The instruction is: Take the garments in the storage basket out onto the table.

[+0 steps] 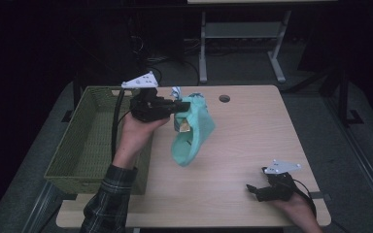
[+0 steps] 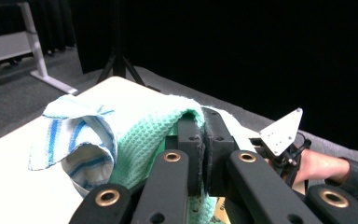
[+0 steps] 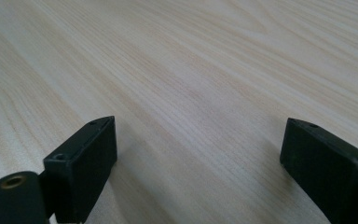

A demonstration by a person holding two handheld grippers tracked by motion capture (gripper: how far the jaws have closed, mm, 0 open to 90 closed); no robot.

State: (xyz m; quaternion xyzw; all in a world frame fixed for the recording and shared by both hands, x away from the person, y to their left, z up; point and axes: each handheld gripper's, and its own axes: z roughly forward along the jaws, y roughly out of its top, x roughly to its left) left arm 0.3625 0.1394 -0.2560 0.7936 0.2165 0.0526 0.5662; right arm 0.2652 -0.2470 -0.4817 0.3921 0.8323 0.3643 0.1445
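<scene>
Mint-green cloth, high view: waffle-weave towel (image 1: pixel 194 131) hangs limp in the left claw (image 1: pixel 180 106), lifted off the table (image 1: pixel 252 141), beside the basket's right rim.
Basket, high view: olive woven basket (image 1: pixel 85 141), rectangular, open-topped, off the table's left edge; nothing visible inside.
Progress, judged: pickup done; carrying the bundle over the basket and letting go remain.
Right claw, high view: right claw (image 1: pixel 253 190) low at the table's near right corner, well apart from the towel.
Left gripper view: jaws pressed together on the green waffle fabric (image 2: pixel 144 135); a white cloth with blue stripes (image 2: pixel 74 140) is bunched alongside it, soft and folded.
Right gripper view: jaws stand wide apart over pale wood-grain laminate (image 3: pixel 205 70), holding nothing.
</scene>
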